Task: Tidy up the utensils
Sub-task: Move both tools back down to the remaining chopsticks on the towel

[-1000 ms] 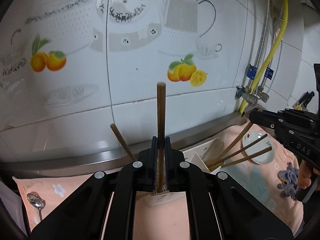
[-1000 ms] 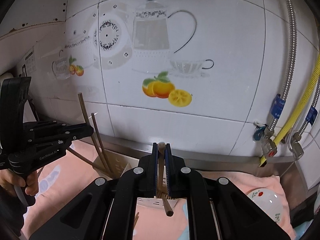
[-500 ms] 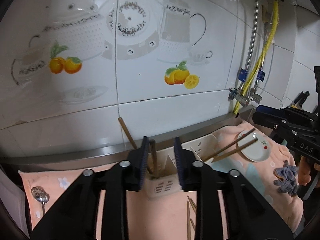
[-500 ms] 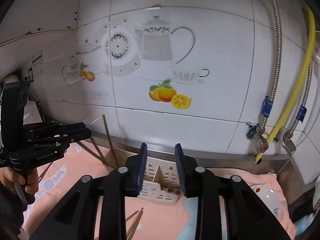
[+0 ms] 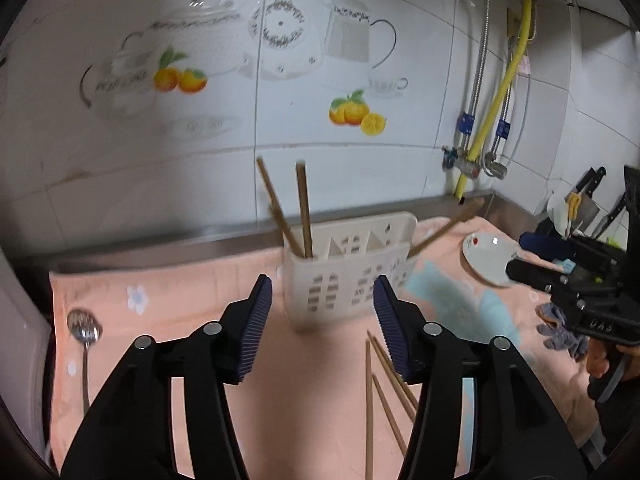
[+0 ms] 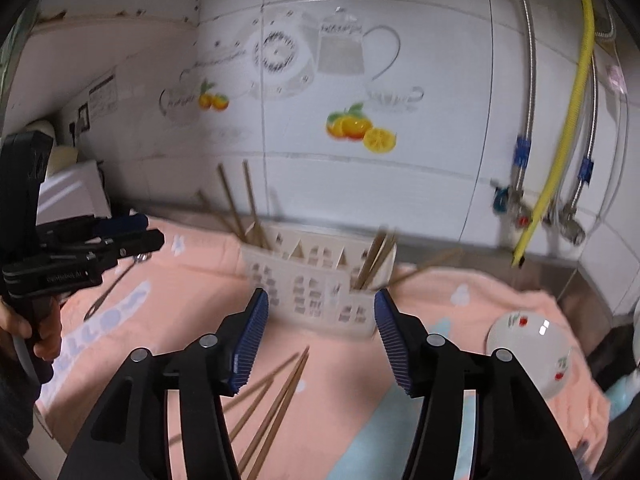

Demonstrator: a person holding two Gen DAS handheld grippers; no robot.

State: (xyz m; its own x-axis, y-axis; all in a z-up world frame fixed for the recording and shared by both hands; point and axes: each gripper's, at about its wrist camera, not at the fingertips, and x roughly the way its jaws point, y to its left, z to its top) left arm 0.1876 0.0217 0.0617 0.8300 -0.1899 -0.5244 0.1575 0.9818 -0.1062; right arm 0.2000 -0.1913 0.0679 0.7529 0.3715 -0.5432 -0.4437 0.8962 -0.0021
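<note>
Two grippers face a cream slotted utensil holder point(image 5: 348, 276) that stands on a peach towel point(image 5: 200, 280) against the tiled wall point(image 5: 360, 40).

Left gripper point(image 5: 323, 320): jaws opening, nothing between the blue ribbed pads point(image 5: 254, 332); the holder shows beyond the gap, not touched. Two brown chopsticks point(image 5: 304, 212) stand in the holder's left end compartment, one near upright, one leaning left. Another chopstick point(image 5: 444, 232) leans out of the right end toward the wall corner.

Right gripper point(image 6: 320, 334): jaws opening, nothing between them. From this view a bundle of chopsticks point(image 6: 374, 260) stands in the holder's right end, blurred; exact count cannot be told.

Loose chopsticks point(image 5: 384, 384) lie flat on the towel in front of the holder, just beside the left gripper's right finger; three visible there. A metal spoon point(image 5: 84, 340) lies at the towel's left edge, well apart from the holder. A white bowl point(image 5: 488, 260) with a red print sits tilted on the towel, right of the holder. Hoses point(image 5: 496, 92), one yellow, run down the wall at right.
</note>
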